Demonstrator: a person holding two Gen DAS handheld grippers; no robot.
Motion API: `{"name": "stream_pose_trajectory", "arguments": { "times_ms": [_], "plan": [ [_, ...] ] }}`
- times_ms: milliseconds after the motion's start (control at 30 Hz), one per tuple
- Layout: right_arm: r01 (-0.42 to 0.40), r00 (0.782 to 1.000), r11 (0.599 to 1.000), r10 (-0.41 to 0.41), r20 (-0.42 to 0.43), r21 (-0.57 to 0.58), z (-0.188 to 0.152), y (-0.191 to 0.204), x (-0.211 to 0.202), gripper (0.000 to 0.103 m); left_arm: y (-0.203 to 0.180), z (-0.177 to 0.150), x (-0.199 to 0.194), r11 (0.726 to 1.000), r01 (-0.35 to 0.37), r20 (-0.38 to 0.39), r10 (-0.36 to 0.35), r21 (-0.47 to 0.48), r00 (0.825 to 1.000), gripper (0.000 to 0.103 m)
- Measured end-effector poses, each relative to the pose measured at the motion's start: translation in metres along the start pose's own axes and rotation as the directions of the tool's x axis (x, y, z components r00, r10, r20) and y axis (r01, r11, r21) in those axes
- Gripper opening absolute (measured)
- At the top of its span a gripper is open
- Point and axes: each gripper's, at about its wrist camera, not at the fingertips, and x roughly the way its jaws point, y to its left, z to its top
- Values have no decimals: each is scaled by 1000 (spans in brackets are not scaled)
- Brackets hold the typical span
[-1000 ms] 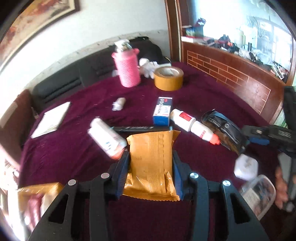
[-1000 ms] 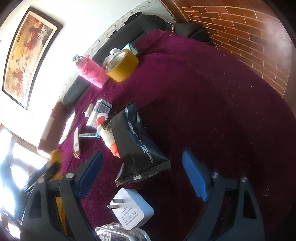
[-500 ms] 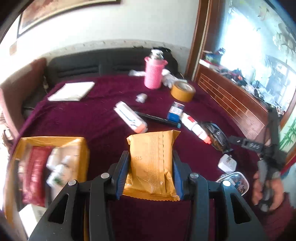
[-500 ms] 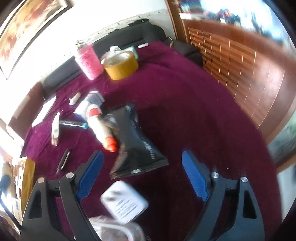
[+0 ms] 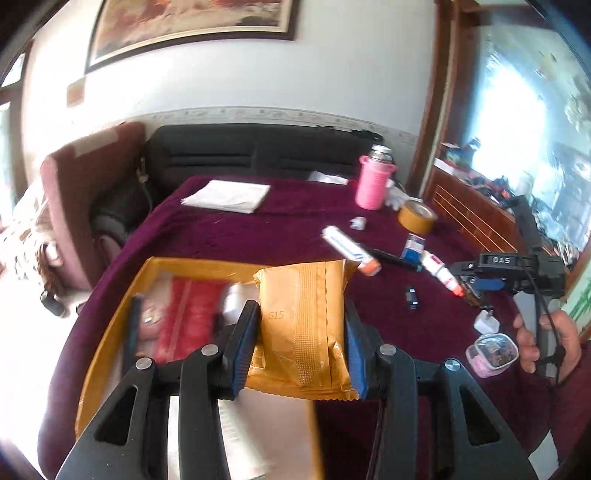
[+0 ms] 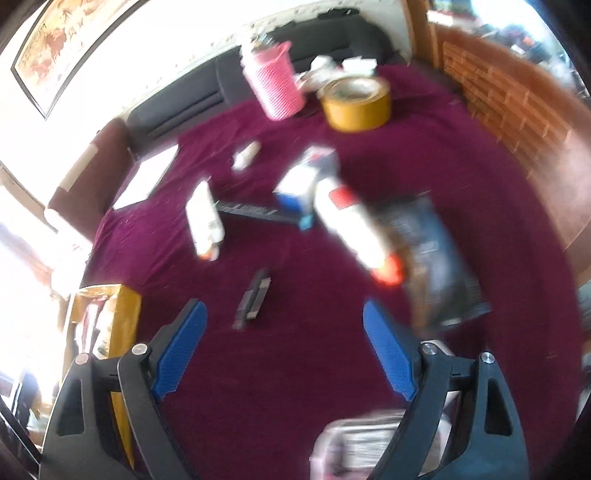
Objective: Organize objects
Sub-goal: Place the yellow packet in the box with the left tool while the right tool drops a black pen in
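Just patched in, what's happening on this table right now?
A person is tidying loose items off a maroon-covered table into a yellow box. The left gripper is clamped on a gold foil packet, held over the box, which already holds a few things. The right gripper is open and empty above the cloth, with a small black item just ahead of it.

Framed painting (image 5: pixel 192 26) on white wall, black sofa (image 5: pixel 258 151) behind, brick-pattern wooden panel (image 6: pixel 517 110)
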Motion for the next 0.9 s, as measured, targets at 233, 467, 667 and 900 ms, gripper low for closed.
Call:
{"name": "stream_pose_trajectory", "arguments": {
  "times_ms": [233, 467, 667, 900],
  "plan": [
    [101, 990, 995, -101, -103, -1, 1, 39, 62, 83, 55, -17, 6, 996, -15, -19, 13, -88, 1000, 38],
    [251, 957, 967, -256, -134, -48, -11, 56, 95, 47, 86, -30, 14, 990, -25, -38, 19, -142, 999, 38],
    [311, 942, 945, -320, -98, -97, -20, 61, 94, 13, 96, -36, 16, 987, -34, -62, 25, -157, 998, 38],
    [141, 986, 988, -146, -79, -57, -26, 65, 61, 13, 102, -34, 10, 986, -73, -86, 61, -148, 994, 38]
  ]
}}
